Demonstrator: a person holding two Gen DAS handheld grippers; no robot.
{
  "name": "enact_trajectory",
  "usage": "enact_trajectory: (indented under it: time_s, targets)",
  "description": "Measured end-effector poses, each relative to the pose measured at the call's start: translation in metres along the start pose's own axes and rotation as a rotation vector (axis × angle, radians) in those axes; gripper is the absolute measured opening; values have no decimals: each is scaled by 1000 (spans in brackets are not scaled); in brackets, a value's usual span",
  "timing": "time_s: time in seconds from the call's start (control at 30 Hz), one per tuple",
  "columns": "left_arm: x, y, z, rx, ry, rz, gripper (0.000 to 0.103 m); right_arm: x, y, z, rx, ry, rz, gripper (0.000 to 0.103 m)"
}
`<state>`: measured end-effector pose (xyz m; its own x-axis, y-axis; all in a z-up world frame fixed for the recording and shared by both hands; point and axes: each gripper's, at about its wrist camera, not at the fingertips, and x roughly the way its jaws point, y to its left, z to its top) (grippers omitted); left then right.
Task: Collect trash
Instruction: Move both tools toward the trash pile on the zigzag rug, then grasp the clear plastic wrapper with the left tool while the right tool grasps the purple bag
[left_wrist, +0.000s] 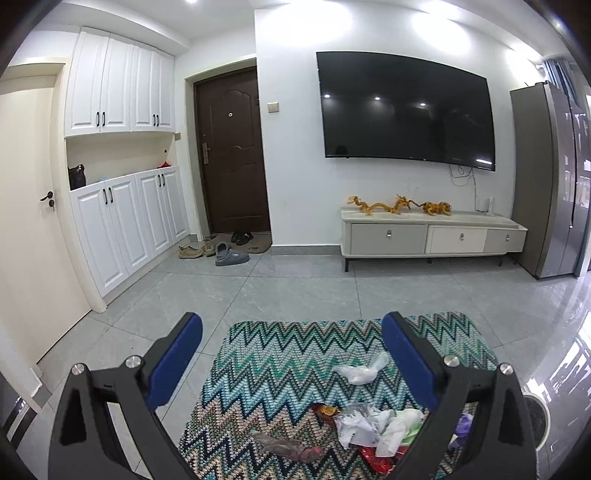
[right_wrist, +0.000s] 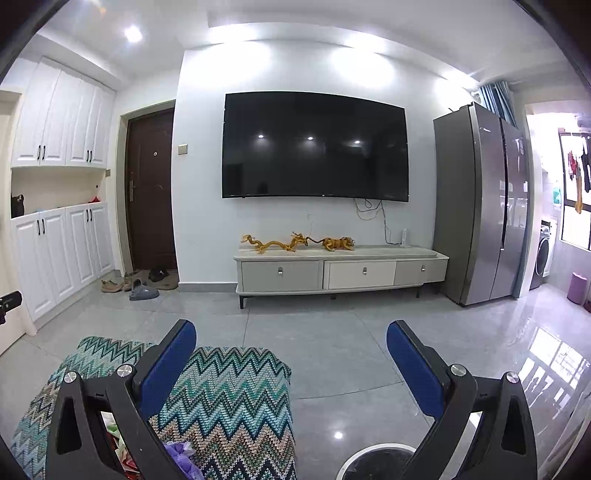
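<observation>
Setting: I held both grippers over a table (left_wrist: 295, 354) draped in a zigzag-knit cloth, facing a wall-mounted television (left_wrist: 406, 110).

Progress: By my reading, collection had not begun. All the litter I could see lay on the table, and neither gripper carried anything.

Trash: A crumpled white plastic scrap (left_wrist: 360, 371) sat alone toward the table's middle. Nearer the table's close edge lay a heap of paper and tissue (left_wrist: 376, 428), a brown wrapper (left_wrist: 325, 410), a reddish wrapper (left_wrist: 291, 448) and a purple scrap (right_wrist: 181, 456).

Bin: A round white-rimmed container (right_wrist: 373, 461), which I took for the bin, stood on the floor just beside the table's right side.

Left gripper (left_wrist: 291, 332): Spread wide and empty, poised above the table, the white scrap just inside its right finger and the heap below it.

Right gripper (right_wrist: 291, 339): Also wide and empty, straddling the table's right edge, the bin beneath its right finger.
</observation>
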<state>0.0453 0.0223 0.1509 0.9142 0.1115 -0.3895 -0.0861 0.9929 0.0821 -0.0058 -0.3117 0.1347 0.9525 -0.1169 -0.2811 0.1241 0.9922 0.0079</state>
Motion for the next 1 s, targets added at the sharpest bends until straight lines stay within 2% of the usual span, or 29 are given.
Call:
enact_trajectory:
  time_s: [0.2, 0.37, 0.77, 1.0]
  targets:
    - [11, 15, -10, -9, 12, 52, 98, 13, 1, 1, -28, -4, 10, 103]
    - [27, 29, -22, -30, 49, 83, 98, 32, 10, 2, -58, 30, 27, 103]
    - [68, 38, -58, -90, 152, 69, 98, 70, 25, -17, -100, 139, 110, 103]
    - [86, 37, -82, -112, 212, 77, 98, 87, 27, -40, -17, 196, 201, 103]
